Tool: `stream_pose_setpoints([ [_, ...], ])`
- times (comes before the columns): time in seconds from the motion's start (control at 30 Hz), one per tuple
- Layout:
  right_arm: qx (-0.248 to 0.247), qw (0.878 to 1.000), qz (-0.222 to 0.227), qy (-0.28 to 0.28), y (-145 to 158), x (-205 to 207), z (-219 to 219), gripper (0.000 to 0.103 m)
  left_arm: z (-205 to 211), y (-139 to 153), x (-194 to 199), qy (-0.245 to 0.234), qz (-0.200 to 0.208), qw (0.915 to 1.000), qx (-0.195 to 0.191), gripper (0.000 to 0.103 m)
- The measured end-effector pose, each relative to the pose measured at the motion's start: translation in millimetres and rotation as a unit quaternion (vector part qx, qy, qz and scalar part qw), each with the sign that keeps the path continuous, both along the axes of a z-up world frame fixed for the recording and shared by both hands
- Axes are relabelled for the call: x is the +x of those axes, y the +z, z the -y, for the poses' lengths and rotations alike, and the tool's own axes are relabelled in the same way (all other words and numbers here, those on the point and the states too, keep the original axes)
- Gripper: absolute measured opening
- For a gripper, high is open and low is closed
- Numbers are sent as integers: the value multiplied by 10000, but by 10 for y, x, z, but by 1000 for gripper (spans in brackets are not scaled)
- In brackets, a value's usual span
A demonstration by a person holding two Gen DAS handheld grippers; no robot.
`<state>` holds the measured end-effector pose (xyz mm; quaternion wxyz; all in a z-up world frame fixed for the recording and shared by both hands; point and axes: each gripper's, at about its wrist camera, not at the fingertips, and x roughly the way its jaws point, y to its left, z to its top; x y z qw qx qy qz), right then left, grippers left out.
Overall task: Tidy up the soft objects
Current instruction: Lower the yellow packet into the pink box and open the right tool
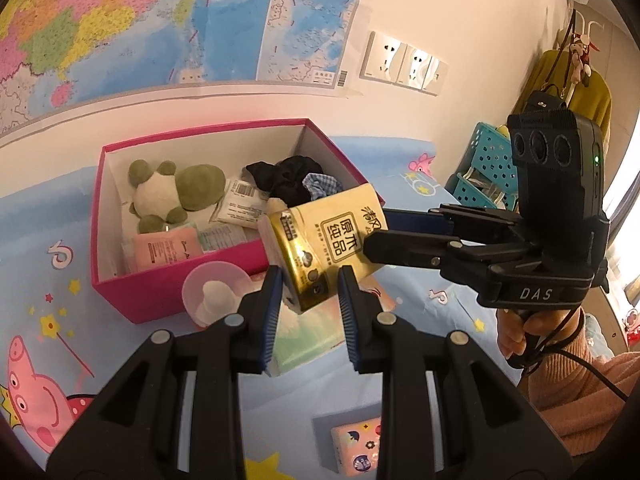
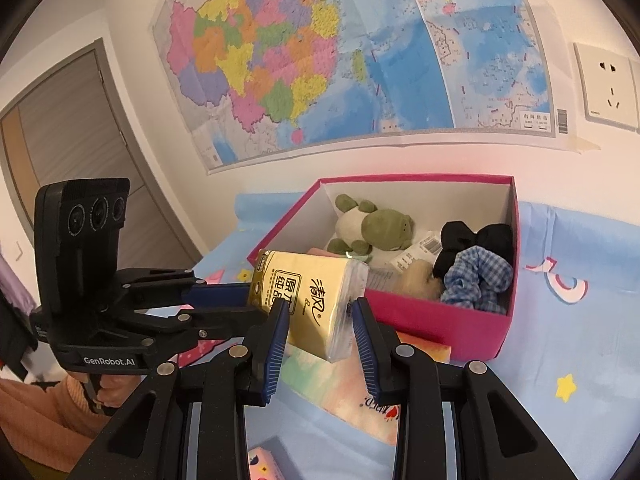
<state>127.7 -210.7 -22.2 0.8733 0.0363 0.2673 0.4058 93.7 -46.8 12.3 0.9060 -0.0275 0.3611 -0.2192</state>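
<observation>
- We read the step in hand as carrying the tissue pack (image 1: 324,248) into the pink box (image 1: 176,280), perhaps with a handover between hands.
- The left gripper (image 1: 310,284) has its pads clamped on the pack's gold end. The right gripper (image 2: 320,312) looks clenched on the clear-wrapped end. Which one bears the weight we cannot tell.
- The pack is in the air just above the box's near rim, over the bed (image 1: 420,360), clear of a pastel pack (image 1: 308,340) lying on the sheet below.
- Its long axis runs between the two grippers, tilted. The gold end points toward the left gripper, and the printed face looks up and outward, away from the box.
- To do this well, we would let only one gripper loosen, and only once the other plainly has it; the film wrap looks slippery and the pack will squash.
- We would lay its long axis along the box's front wall. The free room seems to be in front of the plush frog (image 1: 168,192) and the black scrunchie (image 1: 288,176).
</observation>
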Motion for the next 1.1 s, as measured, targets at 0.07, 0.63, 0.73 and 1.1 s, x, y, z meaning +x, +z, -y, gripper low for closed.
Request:
stream_pose_setpoints([
  [0.07,-5,10000,5,-11,11,22,-12,33,-1,9,18,5,5,10000,15,30],
  [0.63,14,10000,-3,31,88,227,-130,33,-146,15,278,165,-129,9998,-35,30],
  [0.73,37,10000,-13,43,96,254,-148,33,-165,17,315,211,-145,9997,-17,30],
  [1.1,70,9999,-77,28,108,406,-203,33,-204,64,413,304,-118,9995,8,30],
])
